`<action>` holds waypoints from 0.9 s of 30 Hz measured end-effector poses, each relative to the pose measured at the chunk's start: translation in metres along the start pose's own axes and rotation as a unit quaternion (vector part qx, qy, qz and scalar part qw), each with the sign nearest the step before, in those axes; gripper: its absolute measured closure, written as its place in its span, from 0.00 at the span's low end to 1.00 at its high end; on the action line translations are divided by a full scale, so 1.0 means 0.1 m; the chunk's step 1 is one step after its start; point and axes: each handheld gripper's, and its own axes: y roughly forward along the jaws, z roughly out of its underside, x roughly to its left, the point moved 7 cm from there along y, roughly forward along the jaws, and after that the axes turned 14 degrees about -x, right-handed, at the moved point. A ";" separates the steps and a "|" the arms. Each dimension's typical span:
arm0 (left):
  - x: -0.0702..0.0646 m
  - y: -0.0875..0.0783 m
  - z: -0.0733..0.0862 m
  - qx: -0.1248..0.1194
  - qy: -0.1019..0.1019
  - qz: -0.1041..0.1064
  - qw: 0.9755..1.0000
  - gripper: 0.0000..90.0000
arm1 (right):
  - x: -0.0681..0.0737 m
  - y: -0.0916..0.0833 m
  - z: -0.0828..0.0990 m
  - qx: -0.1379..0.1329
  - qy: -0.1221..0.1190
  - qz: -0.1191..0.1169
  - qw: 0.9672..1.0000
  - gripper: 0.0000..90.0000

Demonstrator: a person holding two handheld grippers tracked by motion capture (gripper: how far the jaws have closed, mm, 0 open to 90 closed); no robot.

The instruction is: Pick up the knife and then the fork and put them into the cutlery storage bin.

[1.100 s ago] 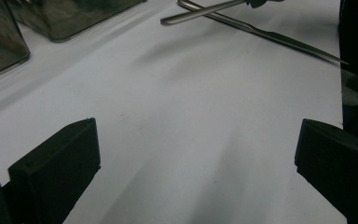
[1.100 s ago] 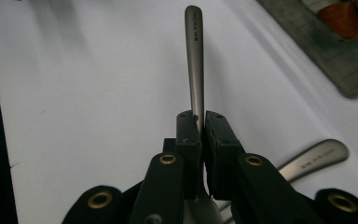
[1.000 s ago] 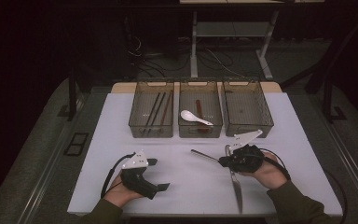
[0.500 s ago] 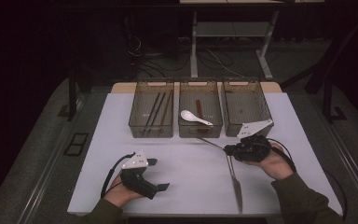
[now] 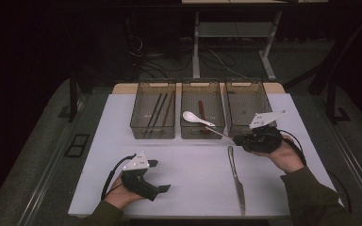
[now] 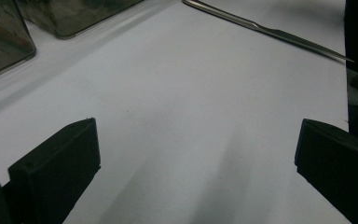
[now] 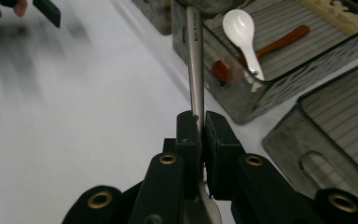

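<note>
Sorting cutlery into the three clear bins looks partly done, judging by how things lie; the middle bin (image 5: 202,101) serves as landmark. Left of it, the left bin (image 5: 153,94) already holds dark chopsticks (image 5: 158,109); inside the middle bin lie a white spoon (image 5: 194,117) and a reddish-brown spoon (image 5: 201,109); right of it, the right bin (image 5: 248,96) seems to hold nothing yet. The right gripper (image 7: 199,122) has its jaws clamped narrowly on a metal utensil (image 7: 195,56) by its handle, which points toward the near front corner of the middle bin, just beside its wall. A table knife (image 5: 235,176) lies on the white table (image 5: 188,165) well in front of the middle bin, untouched. The left gripper (image 6: 191,154) rests with jaws wide and nothing between them, in front and left of that bin. Left to do, I judge: dropping the held utensil and binning the knife.
</note>
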 end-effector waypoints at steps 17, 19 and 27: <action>-0.01 0.00 0.00 -0.002 -0.002 0.000 1.000 0.00 | -0.68 -0.12 -0.07 -0.015 0.043 0.080 0.996 0.94; -0.01 0.00 0.00 -0.002 -0.002 0.000 1.000 0.00 | -0.79 -0.10 -0.06 -0.010 0.047 0.094 0.994 0.94; -0.01 0.01 0.00 -0.001 -0.004 0.001 1.000 0.00 | -1.21 -0.07 -0.07 0.014 0.067 0.142 0.987 0.94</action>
